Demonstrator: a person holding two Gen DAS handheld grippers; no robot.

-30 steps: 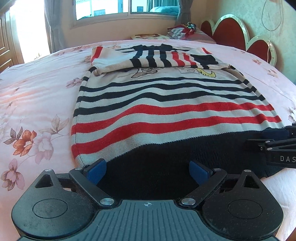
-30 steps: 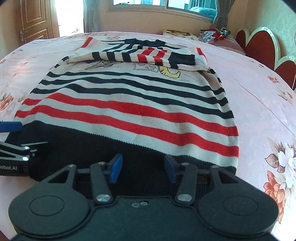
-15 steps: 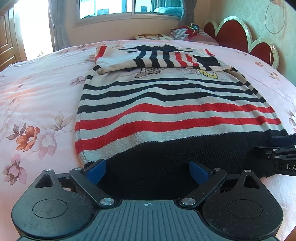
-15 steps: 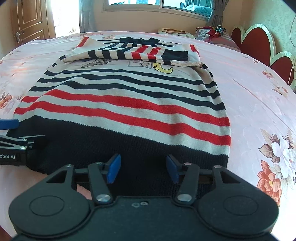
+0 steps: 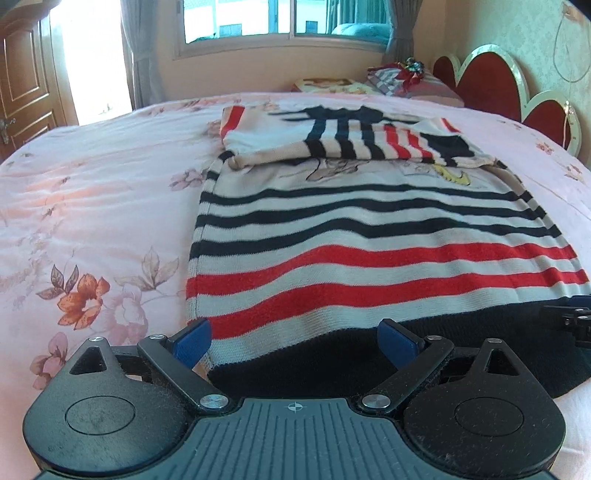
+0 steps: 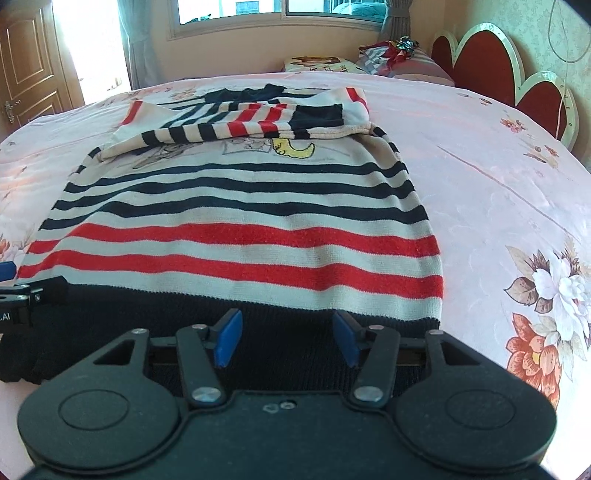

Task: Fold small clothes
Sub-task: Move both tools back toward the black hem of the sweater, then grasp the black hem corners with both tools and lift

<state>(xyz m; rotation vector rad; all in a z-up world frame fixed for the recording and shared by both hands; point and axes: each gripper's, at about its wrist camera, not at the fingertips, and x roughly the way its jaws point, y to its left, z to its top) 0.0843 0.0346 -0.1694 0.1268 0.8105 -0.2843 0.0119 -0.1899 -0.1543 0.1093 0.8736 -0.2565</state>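
Note:
A small knit sweater [image 5: 369, 236] with black, red and cream stripes lies flat on the pink floral bed, its sleeves folded across the chest [image 5: 347, 142]. It also shows in the right wrist view [image 6: 240, 221]. Its wide black hem [image 5: 369, 354] faces me. My left gripper [image 5: 295, 341] is open, its blue pads astride the hem's left part. My right gripper [image 6: 286, 341] is open over the hem's right part [image 6: 288, 314]. Each gripper shows at the edge of the other's view: the right one [image 5: 569, 321] and the left one [image 6: 22, 299].
The bed [image 5: 92, 221] has a pink floral cover. A red scalloped headboard [image 5: 491, 85] stands at the far right, with pillows and folded cloth [image 5: 402, 79] near it. A window [image 5: 280, 18] and a wooden door [image 5: 26, 85] are behind the bed.
Both grippers have tilted up and moved slightly forward over the black hem. Both stay open. The sweater has not moved.

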